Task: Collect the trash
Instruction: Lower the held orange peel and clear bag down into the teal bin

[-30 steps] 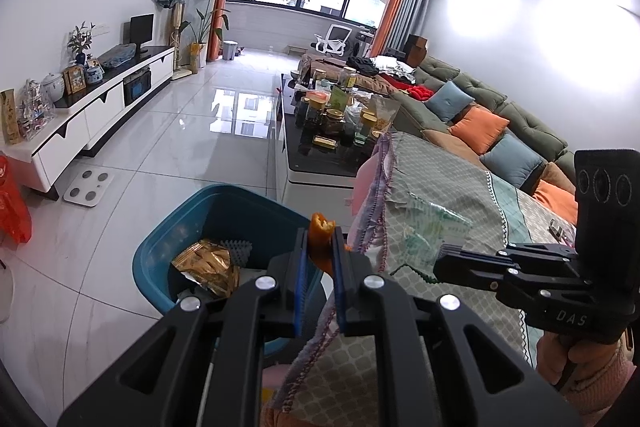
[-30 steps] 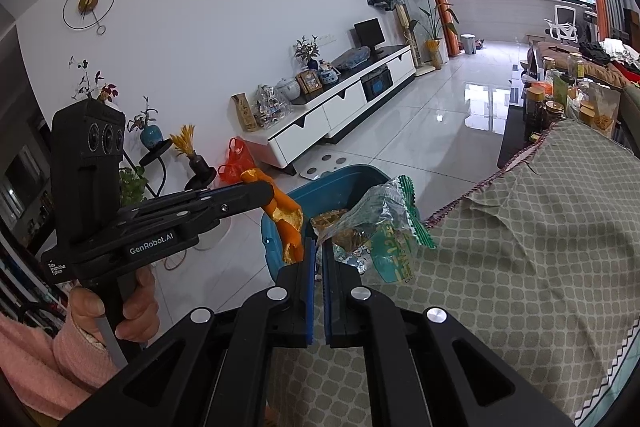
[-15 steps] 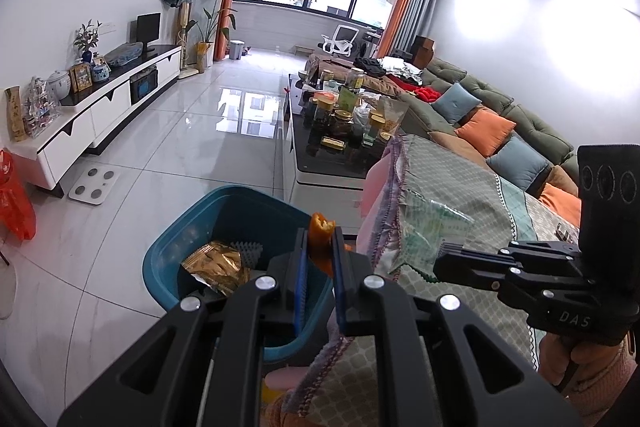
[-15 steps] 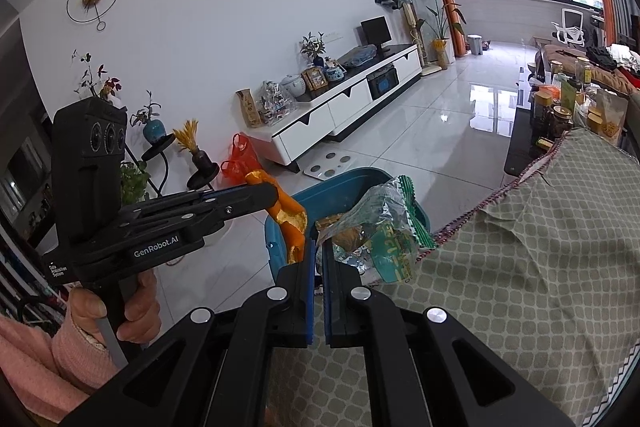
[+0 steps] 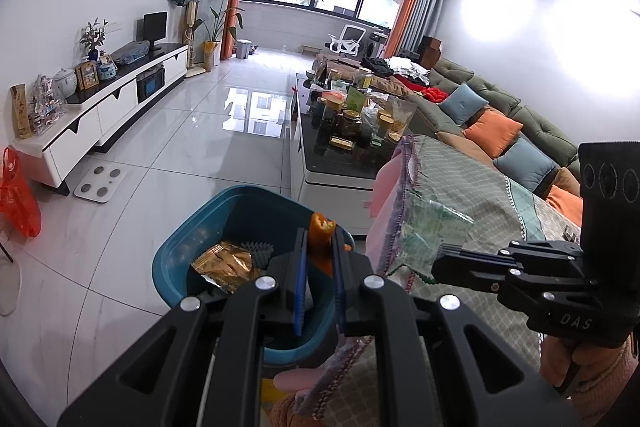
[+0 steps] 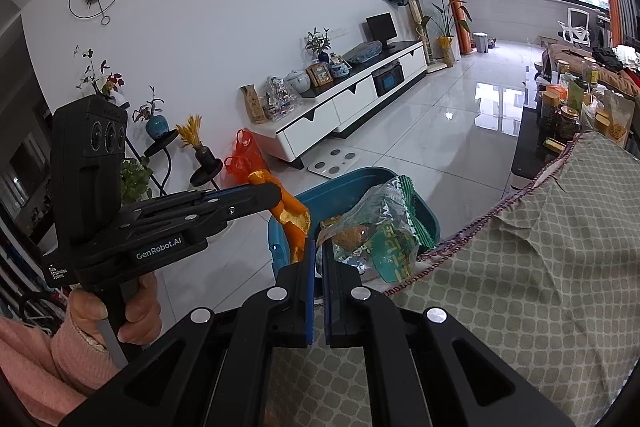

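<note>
My left gripper [image 5: 320, 239] is shut on a piece of orange peel [image 5: 320, 233], held over the near rim of a teal trash bin [image 5: 248, 203] on the floor. A gold wrapper [image 5: 224, 265] lies inside the bin. My right gripper [image 6: 318, 247] is shut on a crumpled green and silver snack wrapper [image 6: 380, 223], just above the bin's [image 6: 352, 179] edge beside the covered table. In the right wrist view the left gripper [image 6: 276, 193] and its orange peel [image 6: 292, 215] hang to the left; in the left wrist view the right gripper [image 5: 436, 259] holds the wrapper [image 5: 432, 223].
A table under a green patterned cloth [image 6: 520, 267] fills the lower right. A coffee table [image 5: 344, 155] crowded with jars stands behind the bin, a sofa [image 5: 500, 123] to its right. A white TV cabinet [image 5: 100, 115], a floor scale [image 5: 100, 183] and a red bag [image 5: 16, 195] sit left.
Both views have shifted slightly, with the bin now a little nearer the frame centre. The peel and the wrapper stay gripped as before.
</note>
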Motion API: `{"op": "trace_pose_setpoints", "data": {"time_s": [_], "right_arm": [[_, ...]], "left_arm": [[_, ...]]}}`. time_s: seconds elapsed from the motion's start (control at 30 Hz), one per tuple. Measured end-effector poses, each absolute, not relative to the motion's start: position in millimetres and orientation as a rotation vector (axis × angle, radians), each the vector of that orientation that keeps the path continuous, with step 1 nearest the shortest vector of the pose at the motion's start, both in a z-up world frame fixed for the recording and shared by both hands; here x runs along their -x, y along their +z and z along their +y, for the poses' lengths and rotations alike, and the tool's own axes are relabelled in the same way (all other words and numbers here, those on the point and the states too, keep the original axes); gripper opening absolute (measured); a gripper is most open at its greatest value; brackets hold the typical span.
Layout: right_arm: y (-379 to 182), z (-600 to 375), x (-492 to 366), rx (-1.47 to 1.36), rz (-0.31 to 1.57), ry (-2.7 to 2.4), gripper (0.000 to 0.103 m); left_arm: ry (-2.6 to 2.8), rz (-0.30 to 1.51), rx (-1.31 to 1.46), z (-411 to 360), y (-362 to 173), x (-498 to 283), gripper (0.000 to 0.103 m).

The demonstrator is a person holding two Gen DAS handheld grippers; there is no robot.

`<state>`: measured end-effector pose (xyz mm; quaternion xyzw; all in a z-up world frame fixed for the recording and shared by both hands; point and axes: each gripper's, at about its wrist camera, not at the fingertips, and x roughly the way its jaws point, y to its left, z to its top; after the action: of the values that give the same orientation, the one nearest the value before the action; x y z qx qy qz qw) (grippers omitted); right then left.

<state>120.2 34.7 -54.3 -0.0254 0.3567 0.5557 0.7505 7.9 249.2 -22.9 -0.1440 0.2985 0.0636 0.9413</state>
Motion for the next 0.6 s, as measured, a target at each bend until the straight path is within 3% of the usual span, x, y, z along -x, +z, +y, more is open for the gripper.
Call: {"op": "trace_pose_setpoints", "data": {"time_s": [0.6], "right_arm": [[-59.0, 49.2, -124.2, 0.071, 0.804, 1.230, 0.004]], "left_arm": [[0.156, 0.618, 0.301, 258.1, -26.9, -9.9, 0.013]]}}
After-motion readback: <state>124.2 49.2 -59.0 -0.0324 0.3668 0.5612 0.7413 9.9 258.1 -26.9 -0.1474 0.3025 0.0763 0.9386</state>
